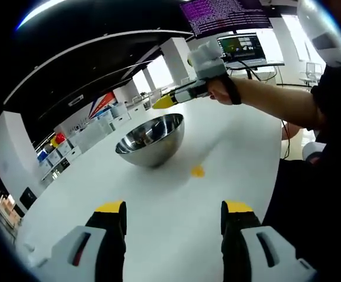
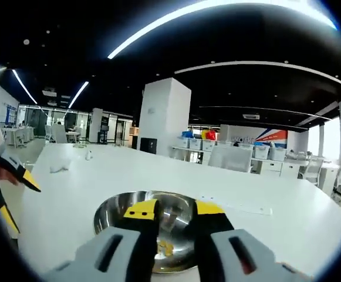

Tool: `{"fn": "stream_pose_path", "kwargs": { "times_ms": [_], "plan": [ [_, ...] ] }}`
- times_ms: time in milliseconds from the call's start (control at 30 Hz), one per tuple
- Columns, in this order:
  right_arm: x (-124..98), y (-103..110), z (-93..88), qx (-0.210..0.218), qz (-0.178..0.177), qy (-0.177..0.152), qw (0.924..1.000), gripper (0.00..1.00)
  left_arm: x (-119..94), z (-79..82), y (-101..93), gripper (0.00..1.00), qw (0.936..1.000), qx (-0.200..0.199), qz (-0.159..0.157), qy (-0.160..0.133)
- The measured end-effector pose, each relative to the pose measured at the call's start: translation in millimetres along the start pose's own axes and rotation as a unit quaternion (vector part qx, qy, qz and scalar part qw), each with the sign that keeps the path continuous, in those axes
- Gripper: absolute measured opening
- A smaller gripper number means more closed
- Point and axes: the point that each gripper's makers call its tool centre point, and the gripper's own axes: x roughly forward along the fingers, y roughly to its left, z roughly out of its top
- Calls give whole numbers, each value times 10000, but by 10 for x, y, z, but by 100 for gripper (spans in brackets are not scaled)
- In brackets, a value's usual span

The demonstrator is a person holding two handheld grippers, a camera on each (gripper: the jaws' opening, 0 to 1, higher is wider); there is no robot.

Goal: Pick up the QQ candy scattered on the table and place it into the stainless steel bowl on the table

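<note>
Hovering with right gripper (image 2: 173, 212) jaws slightly parted over the stainless steel bowl (image 1: 151, 140) for dropping candy; left gripper (image 1: 173, 211) spread wide, facing the QQ candy (image 1: 198, 171) at the bowl's 4 o'clock.

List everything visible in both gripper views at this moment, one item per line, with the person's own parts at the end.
Round stainless steel bowl: one, silver, mid-table; the right gripper hangs above it.
Small yellow candy on the table: one, yellow, on the white surface beside the bowl.
Yellow candies inside the bowl: count unclear, yellow, on the bowl's bottom.
Long white table: one, white, under the bowl.
Computer monitor: one, lit screen, at the table's far end.
Storage bins on shelves: several, blue, red, yellow and white, along the far wall.
Left gripper: yellow-tipped black jaws, wide apart, low over the table.
Right gripper: yellow-tipped jaws, slightly apart, nothing visible between them.
Person's forearm: one, holding the right gripper.
</note>
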Motion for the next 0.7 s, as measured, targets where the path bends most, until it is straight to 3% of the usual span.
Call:
{"fn": "stream_pose_path", "kwargs": {
  "times_ms": [300,567,700],
  "plan": [
    [-145,21,198,-28,-41,-257,9997,19,-6,25,-9,65,10000,8,4,-19],
    [-519,331,785,-598,137,-965,9934,19,-1,12,-14,65,10000,23,0,15],
    [-736,549,1077,-906,320,-1315,9866,19,8,42,-17,65,10000,30,-2,-15]
  ]
}}
